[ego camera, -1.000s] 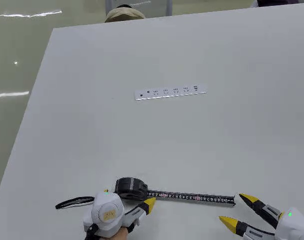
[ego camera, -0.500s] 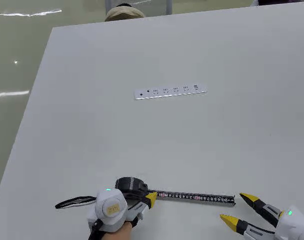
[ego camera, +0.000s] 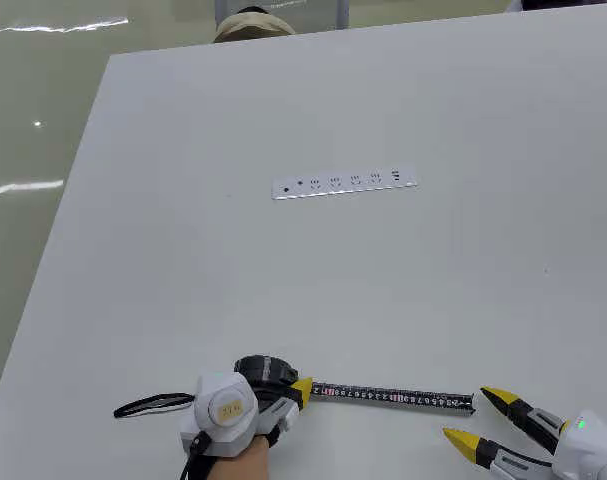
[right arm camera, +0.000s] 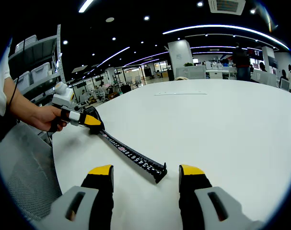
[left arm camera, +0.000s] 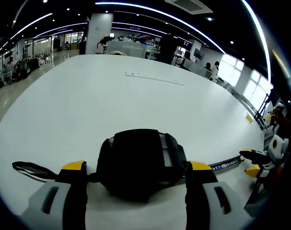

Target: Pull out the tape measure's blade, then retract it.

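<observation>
Tape measure [ego camera: 266, 372] lies on the table [ego camera: 283, 280], well to the person's side of the power strip [ego camera: 345, 184], blade [ego camera: 393, 397] drawn out flat. Left gripper [left arm camera: 137, 167] has just moved in. Its jaws stand wide astride the case, grip unconfirmed. Right gripper [right arm camera: 146, 170], jaws wide and empty, has backed just off the blade tip. Judgement: pull-out done, retraction pending.

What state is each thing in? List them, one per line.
Case: on the table, between the left gripper's jaws.
Blade: pulled out, flat on the table.
Strap: loose on the table.
Left gripper: jaws around the case; grip cannot be told.
Right gripper: open, blade tip just ahead, not held.
Power strip: nothing plugged in.
</observation>
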